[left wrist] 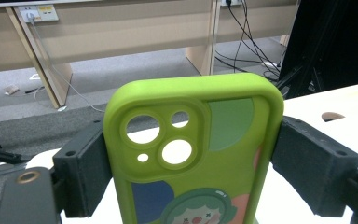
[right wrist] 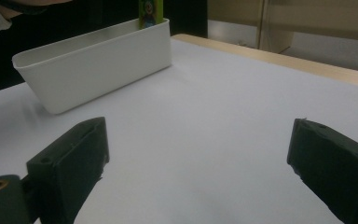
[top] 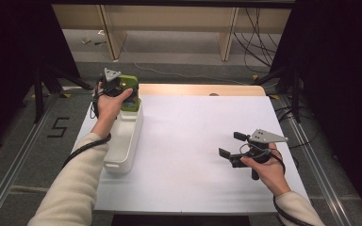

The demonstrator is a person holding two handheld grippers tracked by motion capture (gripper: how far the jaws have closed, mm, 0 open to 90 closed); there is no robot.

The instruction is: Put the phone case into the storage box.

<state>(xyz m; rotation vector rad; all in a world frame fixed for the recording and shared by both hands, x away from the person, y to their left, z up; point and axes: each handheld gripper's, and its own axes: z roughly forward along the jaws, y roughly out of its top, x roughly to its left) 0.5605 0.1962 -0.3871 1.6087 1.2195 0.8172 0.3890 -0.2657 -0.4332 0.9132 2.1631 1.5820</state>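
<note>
A lime-green phone case [left wrist: 200, 154] with camera cut-outs and a cartoon face stands upright between the jaws of my left gripper [left wrist: 191, 168], whose pads press on its two long edges. From above, the left gripper [top: 118, 87] holds this case [top: 130, 96] over the far end of a long white bin [top: 122, 141] at the table's left. The case's lower part [right wrist: 149, 14] pokes up behind the bin's far rim [right wrist: 93, 51] in the right gripper view. My right gripper [top: 231, 145] hovers low over the white table at the right, jaws wide apart with nothing between them [right wrist: 196, 172].
The white tabletop [top: 193, 141] has a wooden strip [top: 202, 89] along its far edge. Beyond it stand wooden desk legs [top: 226, 42] and loose cables [top: 259, 42] on the floor. Dark stands flank both sides of the table.
</note>
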